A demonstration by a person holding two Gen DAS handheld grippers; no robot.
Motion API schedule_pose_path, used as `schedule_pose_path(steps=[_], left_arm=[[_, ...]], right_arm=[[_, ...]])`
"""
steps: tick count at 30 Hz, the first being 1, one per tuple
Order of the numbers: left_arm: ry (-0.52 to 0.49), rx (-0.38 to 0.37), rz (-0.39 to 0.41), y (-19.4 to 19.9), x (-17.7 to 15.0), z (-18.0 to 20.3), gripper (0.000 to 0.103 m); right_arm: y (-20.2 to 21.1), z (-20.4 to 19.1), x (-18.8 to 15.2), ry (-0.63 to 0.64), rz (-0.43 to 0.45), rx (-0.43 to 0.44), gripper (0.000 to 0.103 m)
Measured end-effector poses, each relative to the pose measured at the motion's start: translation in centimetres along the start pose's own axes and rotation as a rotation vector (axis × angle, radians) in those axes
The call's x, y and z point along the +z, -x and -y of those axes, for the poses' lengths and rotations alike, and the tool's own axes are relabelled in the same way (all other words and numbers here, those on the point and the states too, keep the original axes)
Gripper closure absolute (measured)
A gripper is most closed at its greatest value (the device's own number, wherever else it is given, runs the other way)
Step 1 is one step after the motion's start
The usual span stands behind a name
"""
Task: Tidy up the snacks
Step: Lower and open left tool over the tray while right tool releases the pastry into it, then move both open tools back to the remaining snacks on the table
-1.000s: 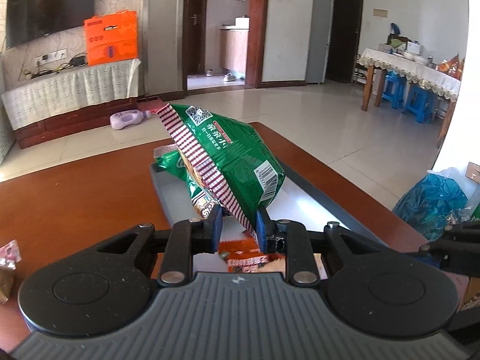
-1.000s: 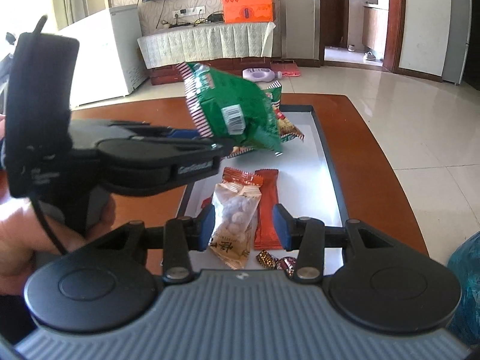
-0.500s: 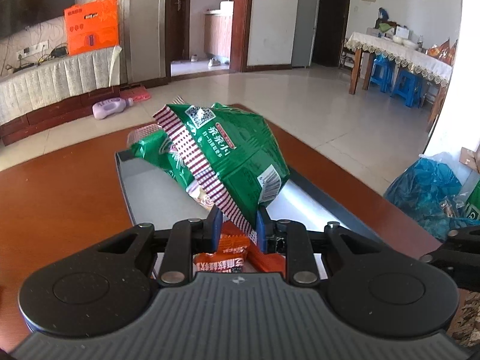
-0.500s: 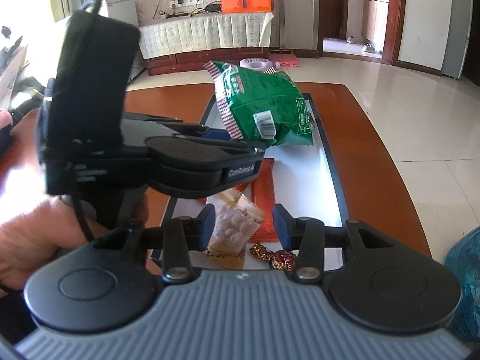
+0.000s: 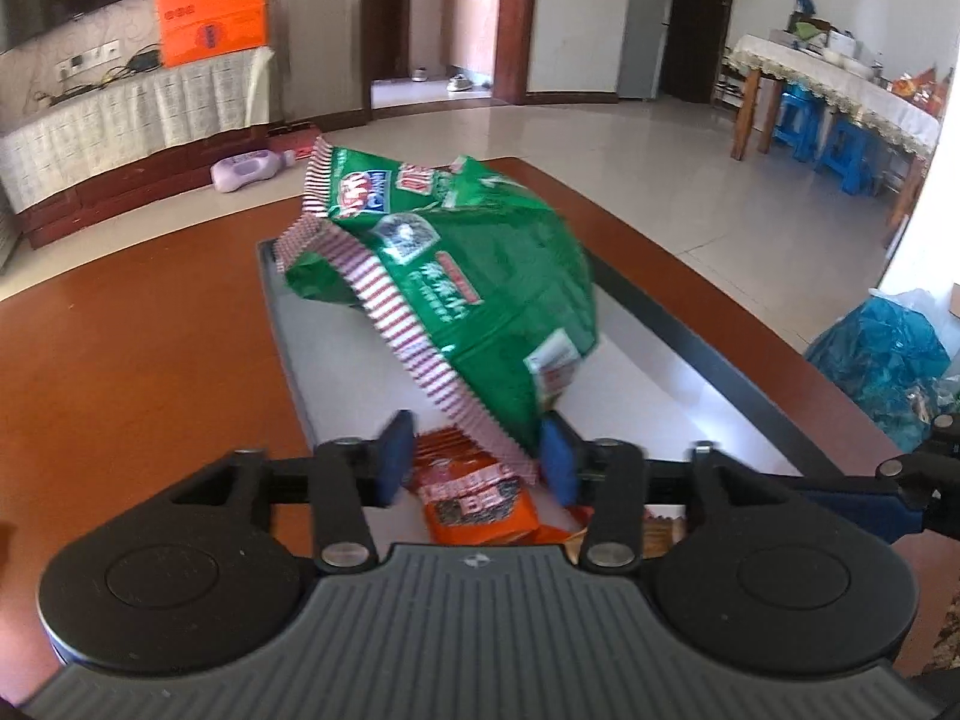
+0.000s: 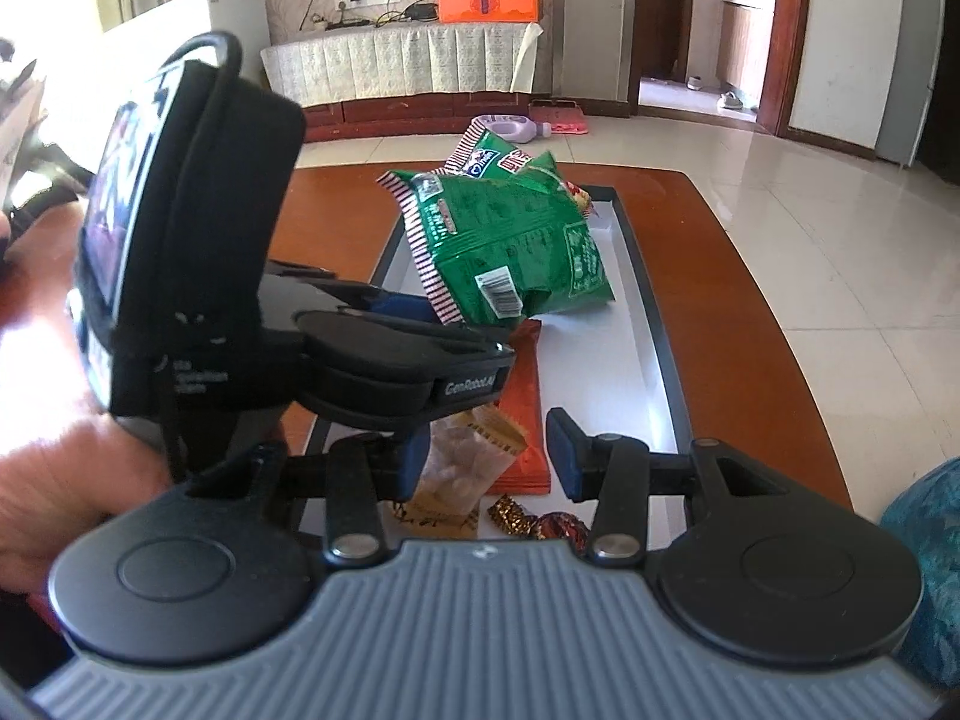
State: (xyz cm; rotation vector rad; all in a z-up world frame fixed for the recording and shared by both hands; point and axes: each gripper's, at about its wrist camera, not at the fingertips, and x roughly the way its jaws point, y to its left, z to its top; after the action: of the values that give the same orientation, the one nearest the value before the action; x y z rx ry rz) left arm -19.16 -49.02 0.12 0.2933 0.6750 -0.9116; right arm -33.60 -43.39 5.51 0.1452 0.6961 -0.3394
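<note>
the left tool (image 5: 477, 459) has just been opening: its blue pads now stand apart, and the crimped red-and-white edge of the green snack bag (image 5: 480, 288) sits between them, close against the right-hand pad, with a clear gap to the other, so nothing is clamped. the bag slopes down over the far half of the dark-rimmed white tray (image 5: 708, 360), partly on top of a second green bag (image 6: 498, 159) behind it. the tray lies lengthwise on the reddish-brown table (image 5: 138, 348). under the left tool an orange packet (image 5: 474, 501) lies flat in the tray. from the right wrist view, a hand (image 6: 54, 498) holds the left tool's grip. the right tool (image 6: 489, 456) hovers with jaws apart and nothing pressed between them, above a clear packet of pale nuts (image 6: 456, 468), a long red-orange packet (image 6: 525, 414) and two foil-wrapped candies (image 6: 540, 521) at the tray's near end.
</note>
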Motion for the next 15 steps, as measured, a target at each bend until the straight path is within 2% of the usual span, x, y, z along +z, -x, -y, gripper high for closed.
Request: schedule_pose_path(steps=[1, 8, 10, 15], left_arm=[[0.009, 0.007, -0.001, 0.0, 0.0, -0.3, 0.032], [-0.044, 0.01, 0.037, 2.4, -0.9, 0.6, 0.02], [-0.066, 0.013, 0.052, 3.2, -1.2, 0.8, 0.01], [-0.085, 0.016, 0.085, 5.5, -2.7, 1.0, 0.008]], right_arm=[[-0.1, 0.1, -0.1, 0.0, -0.001, 0.001, 0.058], [-0.1, -0.1, 0.0, 0.018, -0.001, 0.008, 0.057], [-0.1, -0.3, -0.1, 0.037, -0.003, 0.001, 0.054], [0.3, -0.7, -0.7, 0.057, -0.003, 0.005, 0.05]])
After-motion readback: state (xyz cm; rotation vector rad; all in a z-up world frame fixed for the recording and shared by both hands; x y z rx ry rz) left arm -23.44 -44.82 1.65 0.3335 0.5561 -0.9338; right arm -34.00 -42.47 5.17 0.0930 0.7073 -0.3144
